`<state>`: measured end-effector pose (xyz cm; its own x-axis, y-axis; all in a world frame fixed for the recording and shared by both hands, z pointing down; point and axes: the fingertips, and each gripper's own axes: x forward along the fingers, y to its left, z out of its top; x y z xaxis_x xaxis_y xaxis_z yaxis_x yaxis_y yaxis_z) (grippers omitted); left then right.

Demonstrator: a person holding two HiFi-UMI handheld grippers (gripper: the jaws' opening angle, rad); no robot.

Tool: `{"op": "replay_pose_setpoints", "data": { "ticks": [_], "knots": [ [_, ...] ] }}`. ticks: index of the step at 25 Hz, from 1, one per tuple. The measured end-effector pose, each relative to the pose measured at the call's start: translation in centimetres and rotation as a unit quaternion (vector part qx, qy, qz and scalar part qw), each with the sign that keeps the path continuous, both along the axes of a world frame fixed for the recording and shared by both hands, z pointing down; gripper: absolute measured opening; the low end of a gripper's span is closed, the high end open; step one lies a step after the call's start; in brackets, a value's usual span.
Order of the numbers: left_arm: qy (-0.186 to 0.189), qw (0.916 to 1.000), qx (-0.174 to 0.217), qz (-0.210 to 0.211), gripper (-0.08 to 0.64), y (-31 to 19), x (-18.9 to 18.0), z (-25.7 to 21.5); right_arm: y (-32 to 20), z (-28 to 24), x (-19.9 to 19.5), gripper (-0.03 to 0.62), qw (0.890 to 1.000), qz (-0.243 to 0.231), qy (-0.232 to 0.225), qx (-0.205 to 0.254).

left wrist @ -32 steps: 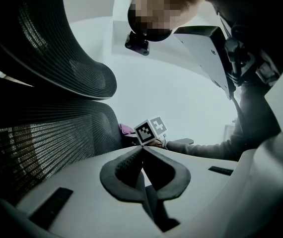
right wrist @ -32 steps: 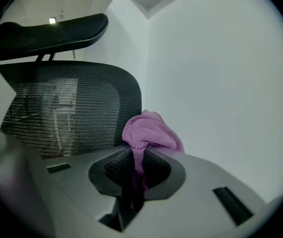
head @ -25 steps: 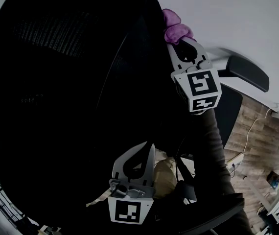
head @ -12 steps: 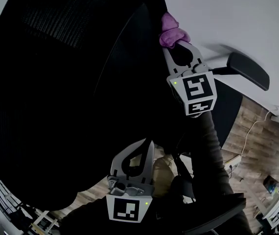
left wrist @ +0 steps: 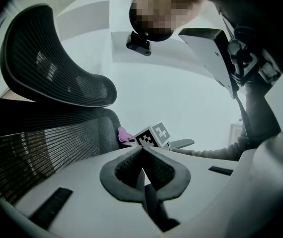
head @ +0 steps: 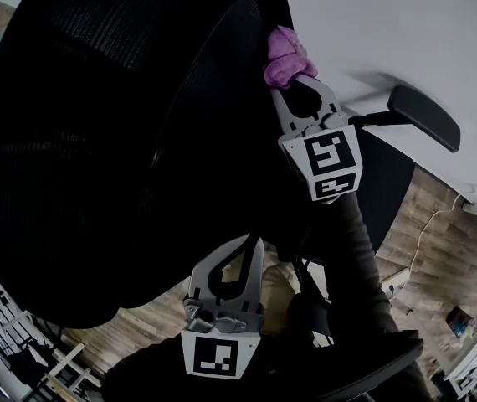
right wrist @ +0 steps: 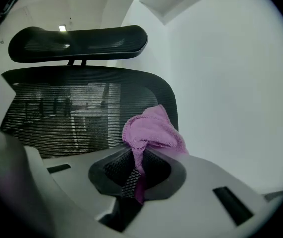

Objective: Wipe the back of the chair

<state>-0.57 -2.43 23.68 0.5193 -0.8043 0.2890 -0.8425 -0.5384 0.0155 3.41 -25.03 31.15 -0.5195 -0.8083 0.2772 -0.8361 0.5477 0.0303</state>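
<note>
The black mesh chair back (right wrist: 82,113) sits just ahead of the right gripper (right wrist: 141,152), which is clamped on a crumpled pink cloth (right wrist: 154,130). The cloth has crept slightly along the back's edge, so wiping looks under way. Behind it, the left gripper (left wrist: 142,151) hangs with its jaws together and empty.

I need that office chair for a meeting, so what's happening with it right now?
A person is cleaning it, with a gripper in each hand. The right gripper is shut on a purple cloth and holds it at the edge of the mesh chair back, near an upper corner below the headrest. Whether the cloth touches the mesh is hard to tell. The left gripper is shut and empty, lower down by the chair back.
</note>
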Motion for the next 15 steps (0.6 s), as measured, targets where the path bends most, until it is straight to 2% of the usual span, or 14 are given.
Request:
{"op": "replay_pose_setpoints", "data": {
  "ticks": [15],
  "knots": [
    [0.0,0.9998,0.004,-0.017,0.009,1.3,0.0,-0.4,2.0,0.0,-1.3,0.044,1.0,-0.02,-0.001,-0.001]
  ]
}}
